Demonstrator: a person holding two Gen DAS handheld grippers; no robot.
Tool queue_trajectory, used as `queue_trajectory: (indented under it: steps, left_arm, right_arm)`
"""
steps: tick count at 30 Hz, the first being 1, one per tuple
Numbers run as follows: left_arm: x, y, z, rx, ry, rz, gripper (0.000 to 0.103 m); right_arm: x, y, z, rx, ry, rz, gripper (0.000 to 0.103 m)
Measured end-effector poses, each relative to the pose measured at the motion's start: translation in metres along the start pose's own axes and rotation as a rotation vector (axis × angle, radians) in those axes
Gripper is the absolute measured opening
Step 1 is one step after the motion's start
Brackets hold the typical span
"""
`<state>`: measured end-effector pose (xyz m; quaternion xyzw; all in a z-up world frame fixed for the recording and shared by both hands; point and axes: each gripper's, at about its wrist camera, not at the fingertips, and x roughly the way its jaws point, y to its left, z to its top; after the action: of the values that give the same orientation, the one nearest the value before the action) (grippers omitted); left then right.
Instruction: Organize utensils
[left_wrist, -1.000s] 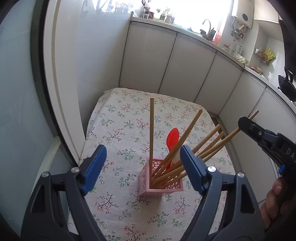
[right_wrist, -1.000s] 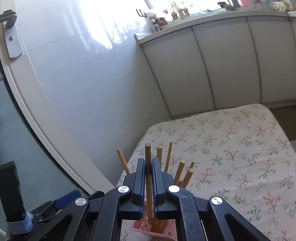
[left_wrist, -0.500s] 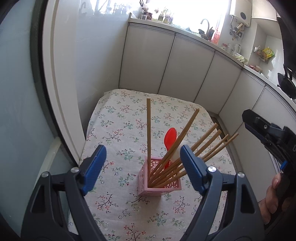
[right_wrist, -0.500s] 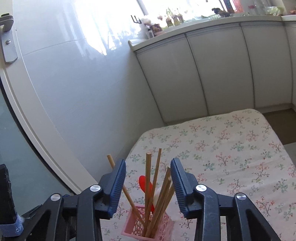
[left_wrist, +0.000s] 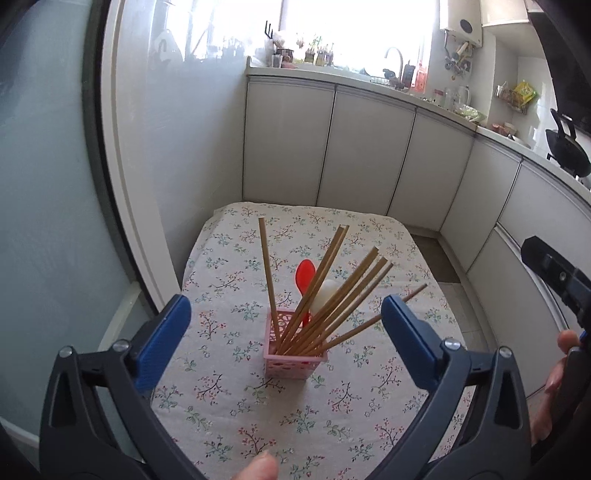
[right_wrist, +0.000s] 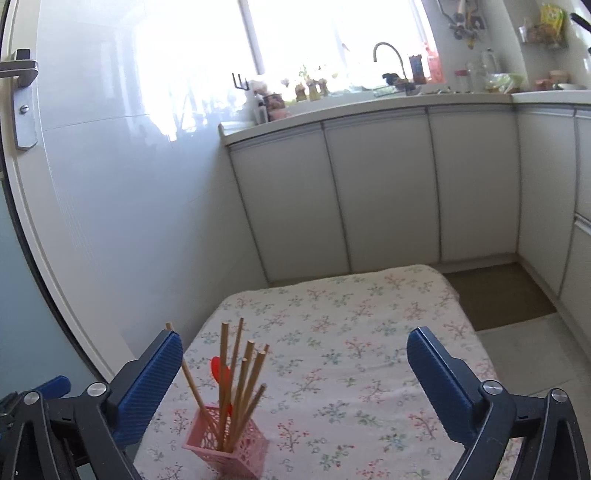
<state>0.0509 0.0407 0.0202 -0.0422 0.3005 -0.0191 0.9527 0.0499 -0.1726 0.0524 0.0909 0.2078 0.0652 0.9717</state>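
A pink perforated holder (left_wrist: 294, 360) stands on the floral tablecloth (left_wrist: 229, 266). It holds several wooden chopsticks (left_wrist: 334, 295), a red spoon (left_wrist: 304, 275) and a white spoon (left_wrist: 325, 291). My left gripper (left_wrist: 286, 326) is open and empty, hovering just above and in front of the holder. My right gripper (right_wrist: 294, 373) is open and empty, raised to the right of the holder (right_wrist: 227, 448); its body shows at the right edge of the left wrist view (left_wrist: 554, 273). The chopsticks (right_wrist: 236, 380) fan out, one leaning left.
White cabinets (left_wrist: 362, 158) line the far and right sides, with a counter and sink (right_wrist: 391, 77) above. A glossy wall and door frame (left_wrist: 122, 166) stand left of the table. A door handle (right_wrist: 22, 99) is at left. Brown floor mat (right_wrist: 495, 295) lies beyond the table.
My right gripper opened, let go of a chopstick into the holder, and pulled back up and right. The left gripper stayed open and drew back slightly.
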Motion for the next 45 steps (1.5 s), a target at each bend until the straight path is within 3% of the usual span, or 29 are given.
queue_trajectory:
  steps: [8,11,19,23,29,45]
  left_arm:
    - [-0.066,-0.022,-0.006,0.012,-0.039,-0.007,0.102]
    - [-0.089,-0.031,-0.01,0.01,-0.069,0.031,0.102]
    - [-0.127,-0.045,-0.02,0.033,-0.088,0.039,0.102]
    - [-0.141,-0.054,-0.028,0.064,-0.1,0.049,0.102]
    - [-0.15,-0.068,-0.036,0.105,-0.113,0.068,0.102]
    - [-0.149,-0.072,-0.045,0.107,-0.09,0.065,0.102]
  right_arm:
    - [-0.063,-0.021,0.003,0.009,0.049,-0.105,0.103]
    - [-0.087,-0.024,0.005,0.007,0.056,-0.124,0.103]
    - [-0.147,-0.018,0.001,-0.064,0.035,-0.231,0.103]
    - [-0.171,-0.015,-0.007,-0.057,0.022,-0.225,0.103]
    - [-0.19,-0.01,-0.018,-0.085,0.021,-0.293,0.103]
    - [-0.19,-0.004,-0.021,-0.095,0.022,-0.333,0.103]
